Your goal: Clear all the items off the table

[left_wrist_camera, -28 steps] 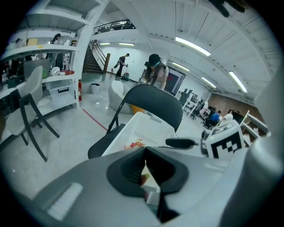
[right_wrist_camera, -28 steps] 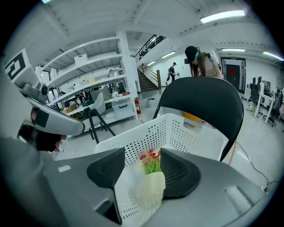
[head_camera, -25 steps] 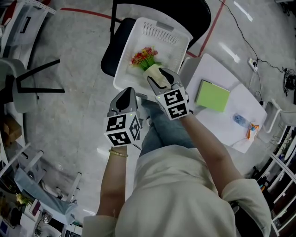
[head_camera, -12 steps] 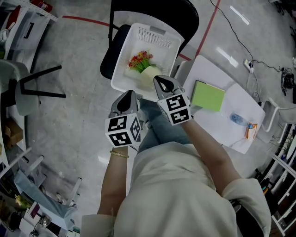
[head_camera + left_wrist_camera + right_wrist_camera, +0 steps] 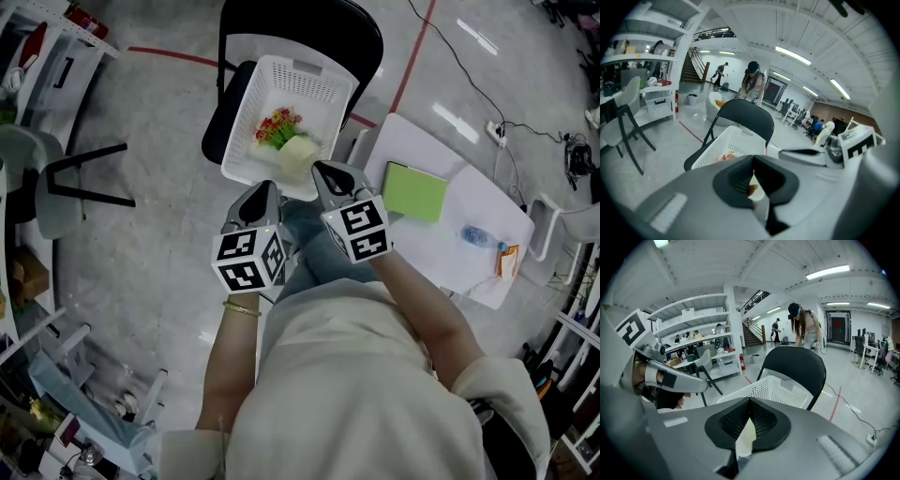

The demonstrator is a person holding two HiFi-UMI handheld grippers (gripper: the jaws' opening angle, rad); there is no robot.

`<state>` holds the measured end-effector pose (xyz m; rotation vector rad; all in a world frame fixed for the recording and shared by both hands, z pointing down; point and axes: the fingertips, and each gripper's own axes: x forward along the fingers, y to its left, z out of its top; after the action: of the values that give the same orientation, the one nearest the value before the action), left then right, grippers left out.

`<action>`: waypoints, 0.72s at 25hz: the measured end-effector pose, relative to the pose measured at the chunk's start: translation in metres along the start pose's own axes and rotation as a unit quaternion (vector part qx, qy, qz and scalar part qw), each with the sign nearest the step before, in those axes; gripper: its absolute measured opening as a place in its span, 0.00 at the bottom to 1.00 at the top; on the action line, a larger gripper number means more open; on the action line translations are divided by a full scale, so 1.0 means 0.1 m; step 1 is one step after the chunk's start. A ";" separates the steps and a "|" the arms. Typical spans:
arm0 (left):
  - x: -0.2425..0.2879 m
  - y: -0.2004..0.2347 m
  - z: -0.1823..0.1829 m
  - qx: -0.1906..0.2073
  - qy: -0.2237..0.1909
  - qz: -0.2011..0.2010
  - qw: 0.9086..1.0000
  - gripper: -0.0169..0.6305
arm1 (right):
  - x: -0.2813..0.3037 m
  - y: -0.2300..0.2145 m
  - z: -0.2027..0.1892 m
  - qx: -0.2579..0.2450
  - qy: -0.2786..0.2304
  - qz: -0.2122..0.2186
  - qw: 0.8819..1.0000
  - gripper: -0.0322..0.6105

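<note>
Right hand-held gripper (image 5: 325, 170) risen off flower pot (image 5: 293, 154) in basket (image 5: 330, 75), jaws pressed together, left hand-held gripper (image 5: 261, 188) likewise, both empty.

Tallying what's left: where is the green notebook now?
In the head view the green notebook lies on the white table, right of the right gripper, left of the water bottle.

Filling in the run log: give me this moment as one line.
left gripper: shut, empty | right gripper: shut, empty | flower pot: in basket | green notebook, bottle: on table
</note>
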<state>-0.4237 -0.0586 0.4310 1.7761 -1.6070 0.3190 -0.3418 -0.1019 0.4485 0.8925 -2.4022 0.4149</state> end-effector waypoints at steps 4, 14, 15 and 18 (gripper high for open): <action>-0.15 -0.09 0.03 0.001 -0.011 -0.005 1.000 0.04 | -0.18 0.07 -0.02 -0.001 -0.005 0.001 1.000 0.05; -0.62 -0.24 -0.13 0.002 -0.023 0.005 1.000 0.04 | -0.64 0.42 0.03 -0.021 -0.034 0.020 0.999 0.05; -0.66 -0.25 -0.15 0.002 -0.025 0.006 1.000 0.04 | -0.69 0.46 0.05 -0.027 -0.039 0.023 0.999 0.05; -0.81 -0.29 -0.20 0.001 -0.031 0.007 0.999 0.04 | -0.84 0.59 0.08 -0.028 -0.051 0.032 0.998 0.05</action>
<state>-0.4068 0.0156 0.3860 1.7923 -1.6641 0.2736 -0.3310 -0.0196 0.3875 0.8329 -2.5279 0.3303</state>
